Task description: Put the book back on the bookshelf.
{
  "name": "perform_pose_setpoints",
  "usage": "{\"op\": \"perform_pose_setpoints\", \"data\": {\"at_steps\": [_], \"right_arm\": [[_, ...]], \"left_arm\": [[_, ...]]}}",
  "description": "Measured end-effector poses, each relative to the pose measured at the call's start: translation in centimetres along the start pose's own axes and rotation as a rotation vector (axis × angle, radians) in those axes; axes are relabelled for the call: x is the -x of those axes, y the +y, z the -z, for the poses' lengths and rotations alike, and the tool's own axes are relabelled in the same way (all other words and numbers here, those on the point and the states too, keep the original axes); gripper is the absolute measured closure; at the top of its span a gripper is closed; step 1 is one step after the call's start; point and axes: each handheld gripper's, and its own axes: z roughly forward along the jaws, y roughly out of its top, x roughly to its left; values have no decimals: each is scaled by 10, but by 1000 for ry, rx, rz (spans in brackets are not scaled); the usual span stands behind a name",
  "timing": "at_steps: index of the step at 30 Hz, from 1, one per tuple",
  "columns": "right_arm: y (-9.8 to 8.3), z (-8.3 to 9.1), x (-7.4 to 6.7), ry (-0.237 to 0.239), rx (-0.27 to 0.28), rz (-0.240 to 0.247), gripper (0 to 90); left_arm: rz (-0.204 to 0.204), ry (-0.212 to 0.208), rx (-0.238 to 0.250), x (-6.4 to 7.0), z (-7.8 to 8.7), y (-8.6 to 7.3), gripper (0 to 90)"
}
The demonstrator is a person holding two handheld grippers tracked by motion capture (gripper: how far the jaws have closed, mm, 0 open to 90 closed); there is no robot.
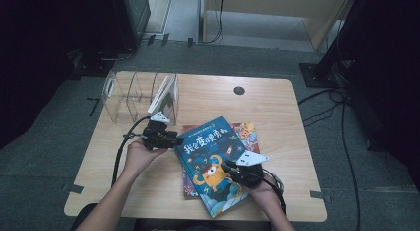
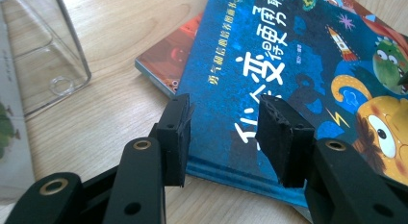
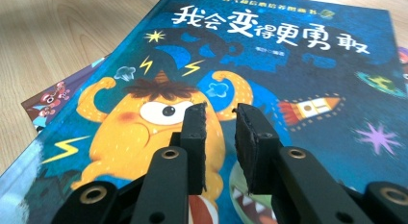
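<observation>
A blue picture book (image 1: 213, 161) with a yellow monster on its cover lies slanted on the wooden table (image 1: 277, 112), on top of a red-orange book (image 1: 246, 134). My left gripper (image 1: 177, 140) is at the blue book's left edge. In the left gripper view its jaws (image 2: 223, 132) stand apart above that edge of the blue book (image 2: 288, 56), pressing on nothing. My right gripper (image 1: 228, 166) hovers over the cover's lower right. In the right gripper view a narrow gap (image 3: 220, 132) separates its pads above the monster on the blue book (image 3: 288, 75), with nothing between them.
A clear acrylic book rack (image 1: 133, 94) stands at the table's back left with a thin white book (image 1: 166, 94) leaning in its right slot. A round dark hole (image 1: 238, 90) sits near the far edge. Cables trail on the floor to the right.
</observation>
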Motion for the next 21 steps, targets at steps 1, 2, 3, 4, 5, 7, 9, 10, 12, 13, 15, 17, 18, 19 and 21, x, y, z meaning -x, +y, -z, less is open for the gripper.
{"op": "perform_pose_setpoints", "data": {"at_steps": [1, 2, 3, 4, 5, 7, 9, 10, 12, 13, 15, 17, 18, 19, 21], "right_arm": [[-1, 2, 0, -2, -1, 2, 765], [-2, 4, 1, -7, 0, -4, 777], [-4, 5, 1, -8, 1, -14, 782], [-5, 7, 2, -11, 2, -18, 796], [-6, 10, 2, -17, 2, -18, 803], [-10, 14, 3, -25, 3, -18, 823], [-13, 18, 4, -36, 2, -25, 832], [-16, 20, 5, -40, 3, -27, 832], [-20, 24, 5, -50, 1, -26, 832], [-21, 25, 6, -55, -1, -29, 829], [-24, 27, 8, -62, -1, -37, 817], [-25, 28, 9, -66, 1, -49, 808], [-26, 29, 9, -69, 1, -51, 799], [-27, 29, 9, -70, -3, -55, 787], [-30, 32, 10, -72, -4, -56, 770]], "left_arm": [[-6, 0, -5, 0, -1, 0, 564], [-10, -1, -7, -1, -2, 0, 556], [-7, -6, -5, -2, -2, 0, 554], [3, -12, -2, -4, -3, 0, 547], [13, -19, 1, -5, -3, 0, 544], [16, -30, -1, -7, -4, 0, 535], [6, -27, -9, -7, -7, 0, 529], [4, -24, -12, -8, -8, 0, 522], [3, -24, -12, -9, -9, -1, 511], [4, -25, -12, -10, -10, -1, 507], [7, -25, -15, -11, -11, -1, 502], [6, -26, -17, -12, -12, -1, 497], [6, -25, -21, -12, -12, -1, 496], [7, -28, -25, -13, -13, -1, 494], [7, -31, -34, -13, -14, -1, 491]]}}
